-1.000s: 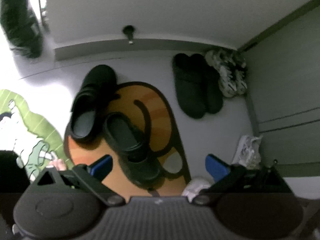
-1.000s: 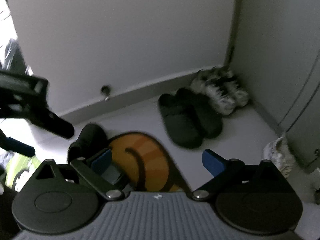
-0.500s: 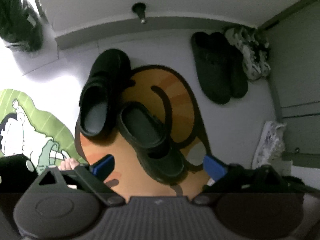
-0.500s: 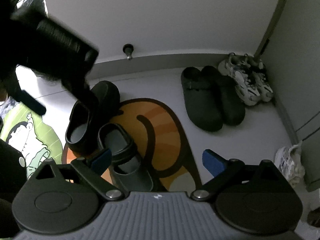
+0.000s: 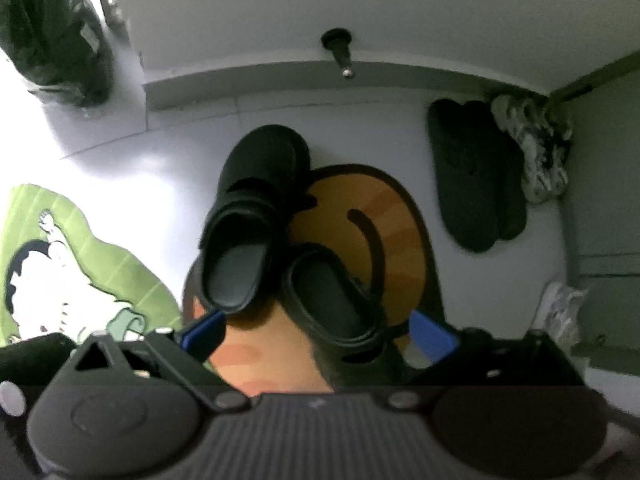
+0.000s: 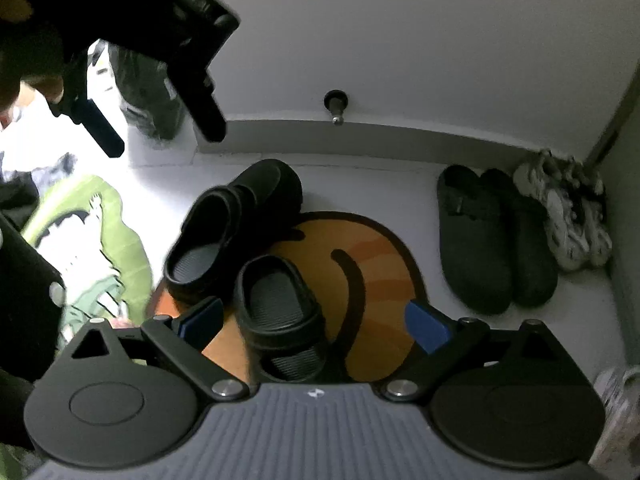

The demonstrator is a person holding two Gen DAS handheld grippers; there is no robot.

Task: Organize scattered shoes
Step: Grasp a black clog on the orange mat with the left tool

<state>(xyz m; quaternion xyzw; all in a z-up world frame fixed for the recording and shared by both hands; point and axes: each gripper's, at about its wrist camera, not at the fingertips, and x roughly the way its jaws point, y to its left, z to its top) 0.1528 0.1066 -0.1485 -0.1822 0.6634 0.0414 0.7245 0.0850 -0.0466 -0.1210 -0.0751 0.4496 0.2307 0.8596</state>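
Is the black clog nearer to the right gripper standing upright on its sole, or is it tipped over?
Upright. The near black clog rests sole-down on the orange mat, and its foot opening faces up, with the ribbed insole visible.

Left gripper (image 5: 316, 332): fingers spread wide, blue pads at lower centre of its own view, nothing between them. It also shows in the upper left of the right wrist view, held high and angled down. Right gripper (image 6: 314, 322): fingers spread wide at lower centre, nothing gripped.
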